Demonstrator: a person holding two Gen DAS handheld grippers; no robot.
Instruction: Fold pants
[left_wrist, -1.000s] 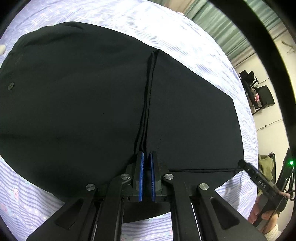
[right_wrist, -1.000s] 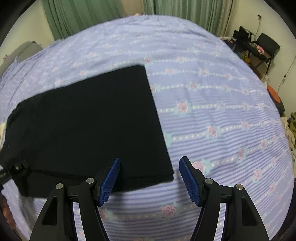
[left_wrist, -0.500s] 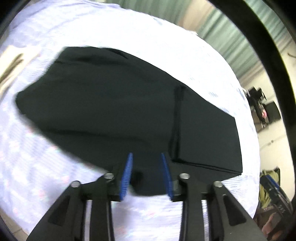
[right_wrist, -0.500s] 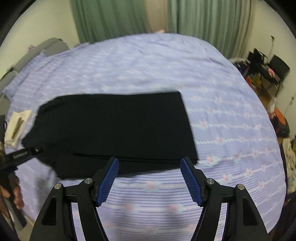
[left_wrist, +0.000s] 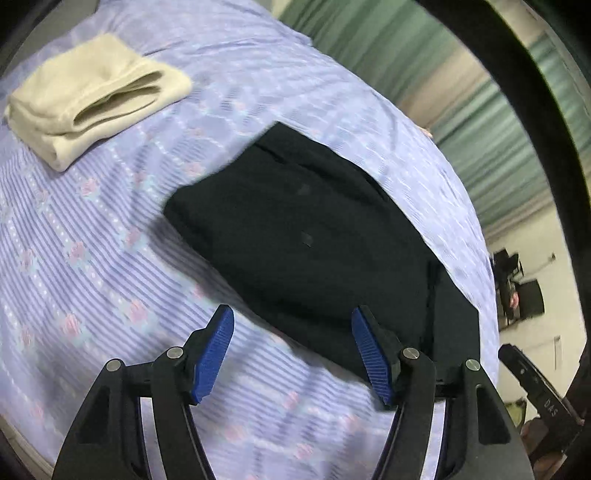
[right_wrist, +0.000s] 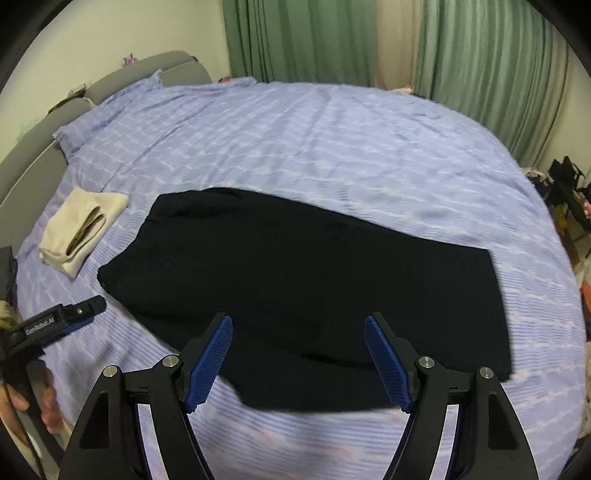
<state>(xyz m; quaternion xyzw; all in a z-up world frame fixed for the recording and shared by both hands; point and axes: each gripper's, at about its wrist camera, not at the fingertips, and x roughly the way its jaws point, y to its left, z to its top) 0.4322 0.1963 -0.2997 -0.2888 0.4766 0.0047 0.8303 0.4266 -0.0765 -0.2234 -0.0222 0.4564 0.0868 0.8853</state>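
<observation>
The black pants (right_wrist: 303, 273) lie flat on the bed, folded lengthwise, waist end to the left and leg hems to the right. They also show in the left wrist view (left_wrist: 317, 243). My left gripper (left_wrist: 295, 350) is open and empty, raised above the near edge of the pants by the waist end; it also shows at the left of the right wrist view (right_wrist: 66, 314). My right gripper (right_wrist: 299, 358) is open and empty, raised above the near edge at mid length.
A folded cream garment (right_wrist: 81, 225) lies on the lilac striped bedsheet (right_wrist: 332, 140) left of the pants, also in the left wrist view (left_wrist: 92, 92). A grey headboard (right_wrist: 55, 114) and green curtains (right_wrist: 480, 55) stand behind. Chairs and clutter (right_wrist: 569, 184) are at the right.
My left gripper let go of the pants, opened wide, and drew back toward the waist end. My right gripper stayed open and pulled back and up, so the whole pants show.
</observation>
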